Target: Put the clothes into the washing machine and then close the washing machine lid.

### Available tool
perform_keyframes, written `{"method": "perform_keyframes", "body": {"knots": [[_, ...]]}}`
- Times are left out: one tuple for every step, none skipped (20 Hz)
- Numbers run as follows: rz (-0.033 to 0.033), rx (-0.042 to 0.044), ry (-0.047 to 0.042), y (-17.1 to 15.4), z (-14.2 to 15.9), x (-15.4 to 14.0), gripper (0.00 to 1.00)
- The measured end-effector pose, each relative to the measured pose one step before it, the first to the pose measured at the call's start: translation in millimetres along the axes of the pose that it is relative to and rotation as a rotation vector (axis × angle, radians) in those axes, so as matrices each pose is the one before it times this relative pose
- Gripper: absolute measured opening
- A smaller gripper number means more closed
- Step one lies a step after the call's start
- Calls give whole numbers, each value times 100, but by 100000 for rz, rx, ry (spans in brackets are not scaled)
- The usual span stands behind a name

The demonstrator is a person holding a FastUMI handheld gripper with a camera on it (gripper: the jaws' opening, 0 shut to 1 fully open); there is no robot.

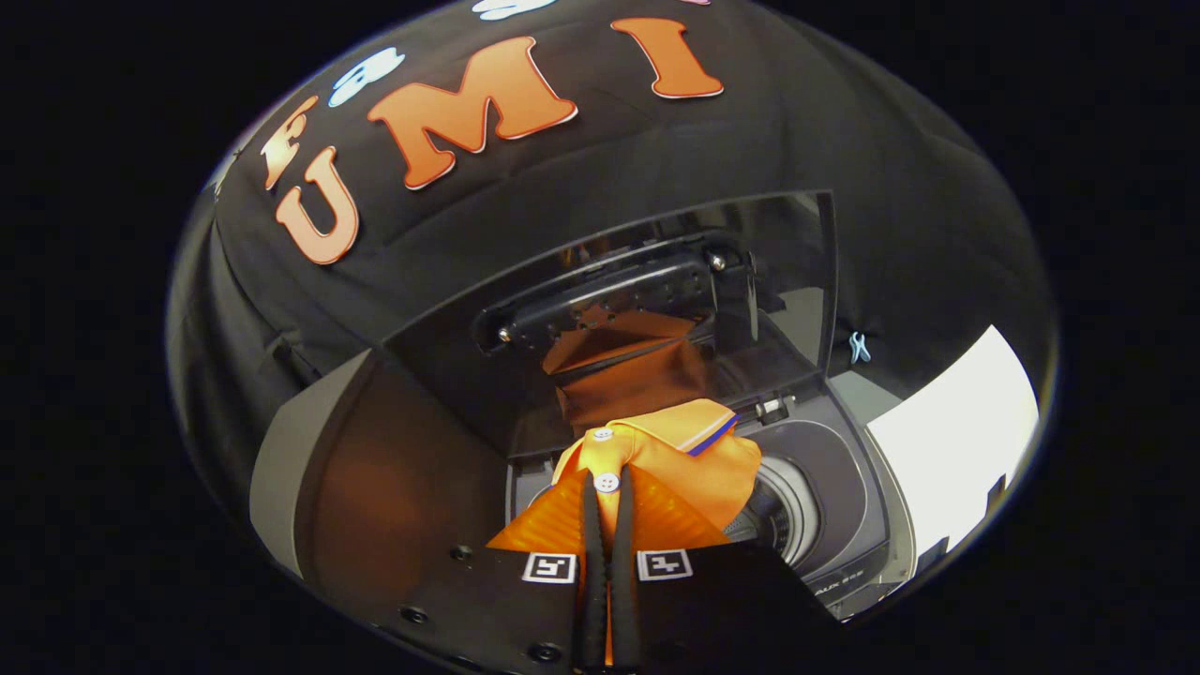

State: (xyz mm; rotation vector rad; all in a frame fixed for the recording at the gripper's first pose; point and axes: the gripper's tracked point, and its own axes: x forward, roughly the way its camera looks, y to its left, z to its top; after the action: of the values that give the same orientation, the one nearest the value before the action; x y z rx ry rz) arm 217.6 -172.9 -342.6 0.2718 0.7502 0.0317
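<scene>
Seen from the camera riding on the gripper [607, 506], looking forward along its two fingers: the fingers are drawn almost together, leaving only a thin slit, and both press on a fold of an orange shirt [670, 455]. The cloth is pinched between them and bunches up just ahead of the fingertips. Two small white buttons sit on the shirt, one right at the fingertips and one slightly farther along. A pale collar band edged with a blue stripe lies on the far side of the bundle.

The shirt hangs above the open top of a dark grey washing machine [844, 487]. Part of the round drum opening [792, 511] shows just beside the shirt, ribbed in rings, partly hidden by the cloth.

Beyond the shirt, the washing machine lid [656, 281] stands raised and tilted back. Its glossy dark surface mirrors the gripper and the orange cloth.

Behind the lid hangs the booth's black cloth wall [891, 187]. A small pale blue clip [859, 347] is fastened to that cloth beside the lid's edge. A bright white surface [947, 441] lies beyond the machine's far side.
</scene>
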Motion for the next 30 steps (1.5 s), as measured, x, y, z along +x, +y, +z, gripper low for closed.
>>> {"method": "perform_keyframes", "body": {"knots": [[-980, -393, 654, -255, -400, 696, 10], [-1075, -1016, 1516, -350, -504, 604, 10], [-864, -294, 145, -235, -355, 482, 10], [-697, 244, 1374, -314, -404, 574, 10], [-490, 689, 744, -350, -390, 427, 10], [-883, 288, 739, -514, -267, 666, 10], [-685, -25, 674, -348, -328, 460, 10], [-713, -8, 781, -372, -390, 416, 10], [-645, 55, 408, -344, -359, 604, 10], [-1175, -350, 1774, -541, -634, 445, 10], [-535, 72, 1435, -337, -598, 595, 10], [-1065, -423, 1108, -367, -598, 773, 10], [-870, -516, 2013, -391, -766, 646, 10], [-28, 133, 1337, -133, -625, 511, 10], [-1043, -17, 1381, -237, -631, 737, 10], [-826, -250, 1536, -293, -562, 495, 10], [-727, -400, 1198, -168, -400, 410, 10], [-604, -482, 1446, -109, -354, 236, 10], [-627, -303, 1188, -32, -470, 242, 10], [-801, -296, 1462, -194, -546, 346, 10], [-858, -286, 1359, -170, -491, 491, 10], [-860, -305, 1738, -122, -494, 476, 10], [-517, -523, 1033, -33, -257, 394, 10], [-550, -609, 1513, -172, -359, 539, 10], [-544, -311, -34, -54, -66, 247, 10], [294, -383, 1586, 56, -155, 295, 10], [-42, -242, 516, 55, 9, 284, 10], [-501, -493, 636, -42, -75, 90, 10], [-191, -338, 1042, 92, -146, -5, 10], [27, -325, 284, 200, -16, 133, 10]]}}
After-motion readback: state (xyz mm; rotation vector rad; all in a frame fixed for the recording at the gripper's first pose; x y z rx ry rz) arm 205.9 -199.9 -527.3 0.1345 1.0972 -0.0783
